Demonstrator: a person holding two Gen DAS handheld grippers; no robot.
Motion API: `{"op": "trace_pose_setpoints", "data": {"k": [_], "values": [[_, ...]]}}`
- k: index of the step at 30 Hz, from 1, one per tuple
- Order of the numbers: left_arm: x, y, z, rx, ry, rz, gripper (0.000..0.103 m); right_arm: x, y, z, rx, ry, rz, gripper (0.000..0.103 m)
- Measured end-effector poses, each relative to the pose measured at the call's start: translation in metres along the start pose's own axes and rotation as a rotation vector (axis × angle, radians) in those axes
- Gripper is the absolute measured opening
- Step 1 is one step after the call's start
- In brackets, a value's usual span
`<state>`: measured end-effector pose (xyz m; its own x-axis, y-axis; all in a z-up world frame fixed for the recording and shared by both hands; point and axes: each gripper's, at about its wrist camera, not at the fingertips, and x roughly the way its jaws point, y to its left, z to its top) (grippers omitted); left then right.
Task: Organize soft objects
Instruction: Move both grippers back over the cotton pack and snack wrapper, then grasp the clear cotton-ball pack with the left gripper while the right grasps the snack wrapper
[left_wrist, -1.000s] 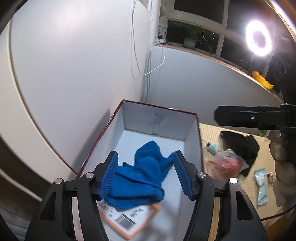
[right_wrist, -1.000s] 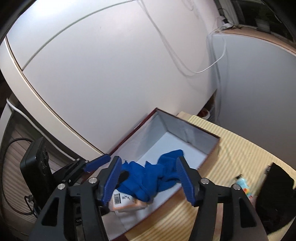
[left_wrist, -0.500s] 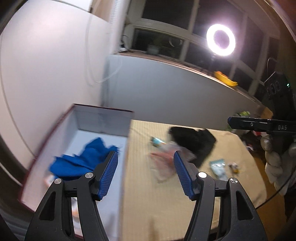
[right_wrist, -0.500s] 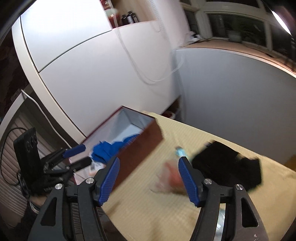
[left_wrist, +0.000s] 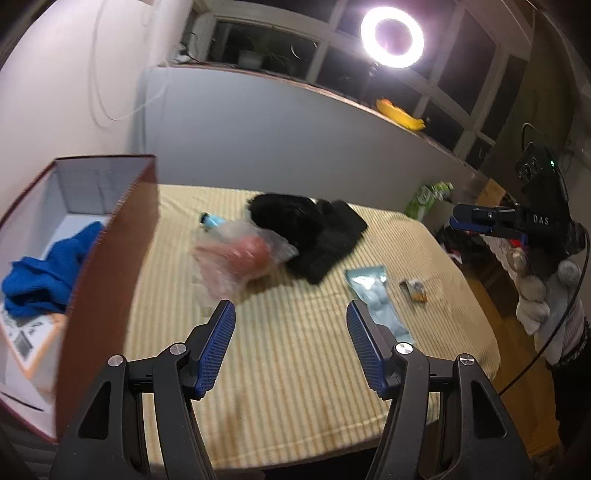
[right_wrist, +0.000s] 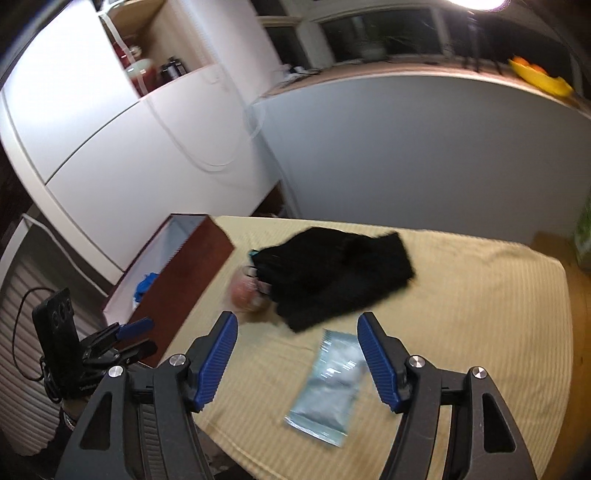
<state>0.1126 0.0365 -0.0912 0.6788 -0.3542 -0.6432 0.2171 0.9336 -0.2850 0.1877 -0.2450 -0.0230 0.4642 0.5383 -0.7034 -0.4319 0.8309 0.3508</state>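
Note:
A dark red box with a white inside stands at the table's left end. A blue cloth lies in it on an orange-edged packet. A black fuzzy garment lies mid-table. A clear bag with a pink soft thing lies beside it. My left gripper is open and empty above the table's near side. My right gripper is open and empty above a pale blue packet.
The table has a yellow striped cloth. The pale blue packet, a small orange-and-white item and a small blue-capped bottle lie on it. A grey partition stands behind. A ring light shines above.
Both grippers have swung away from the box to face the table's middle. The blue cloth stays in the box. Both jaws remain open.

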Motion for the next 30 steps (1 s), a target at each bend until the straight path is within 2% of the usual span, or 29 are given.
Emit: {"op": "trace_pose_setpoints", "data": {"k": [9, 13, 17, 24, 30], "values": [[0.032, -0.033, -0.008, 0.034, 0.066, -0.059, 0.062, 0.007, -0.050, -0.013, 0.104, 0.022, -0.012, 0.064], [0.050, -0.048, -0.017, 0.042, 0.103, -0.094, 0.062, 0.016, -0.065, -0.028, 0.141, 0.051, -0.005, 0.064], [0.068, -0.064, -0.020, 0.056, 0.139, -0.112, 0.062, 0.024, -0.078, -0.041, 0.148, 0.077, -0.035, 0.064], [0.100, -0.095, -0.013, 0.117, 0.196, -0.091, 0.062, 0.040, -0.093, -0.057, 0.124, 0.127, -0.132, 0.064], [0.124, -0.114, -0.005, 0.156, 0.227, -0.042, 0.062, 0.058, -0.094, -0.064, 0.065, 0.161, -0.221, 0.064]]}}
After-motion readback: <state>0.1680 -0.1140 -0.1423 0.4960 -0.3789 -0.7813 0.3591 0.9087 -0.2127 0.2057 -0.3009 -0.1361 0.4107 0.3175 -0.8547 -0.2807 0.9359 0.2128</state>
